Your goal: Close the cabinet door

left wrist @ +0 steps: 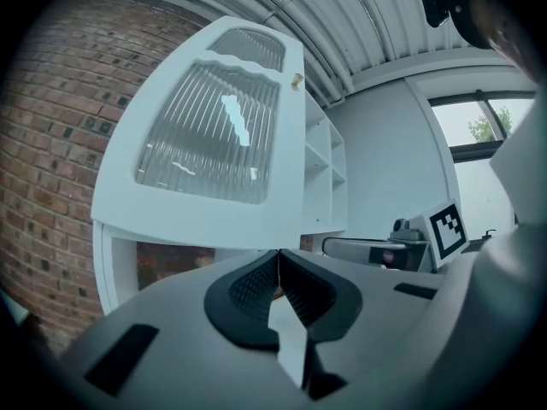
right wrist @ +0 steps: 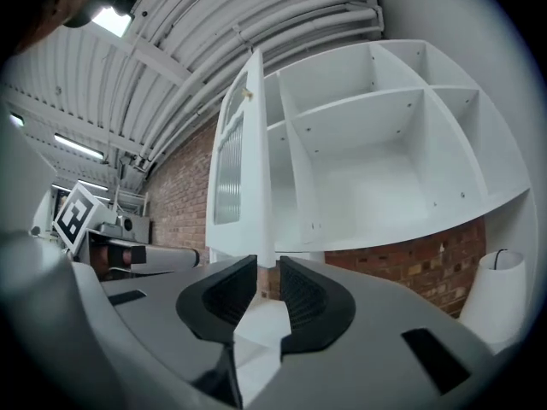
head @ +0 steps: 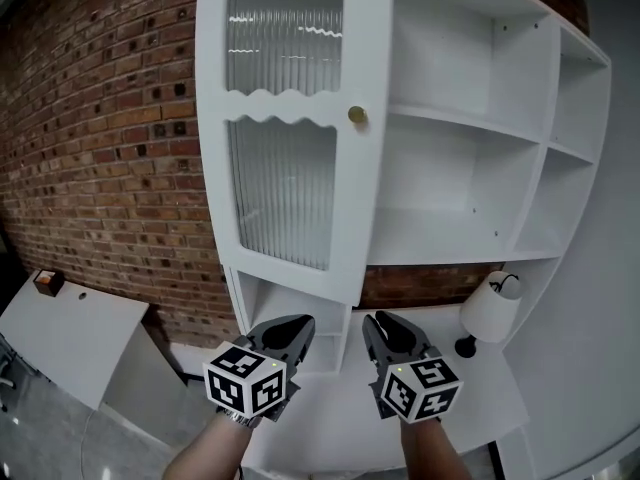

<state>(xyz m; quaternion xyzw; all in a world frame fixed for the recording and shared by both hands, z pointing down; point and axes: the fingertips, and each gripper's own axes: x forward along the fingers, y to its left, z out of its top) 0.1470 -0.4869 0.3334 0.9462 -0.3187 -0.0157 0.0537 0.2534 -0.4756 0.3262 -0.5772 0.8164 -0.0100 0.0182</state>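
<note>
Two grippers sit low in the head view, left gripper [head: 298, 324] and right gripper [head: 380, 322], beneath the cabinet door [head: 290, 128], which stands swung out at upper centre. Left gripper view: jaws closed, empty, the door's ribbed-glass face up and left of them. Right gripper view: jaws slightly apart, empty, the door edge-on and upright directly above. I'd push with the left.

Ribbed glass door [head: 287, 196], rough brick wall [head: 100, 128]

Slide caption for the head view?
Left gripper and right gripper low before the white cabinet, its ribbed-glass door open.
</note>
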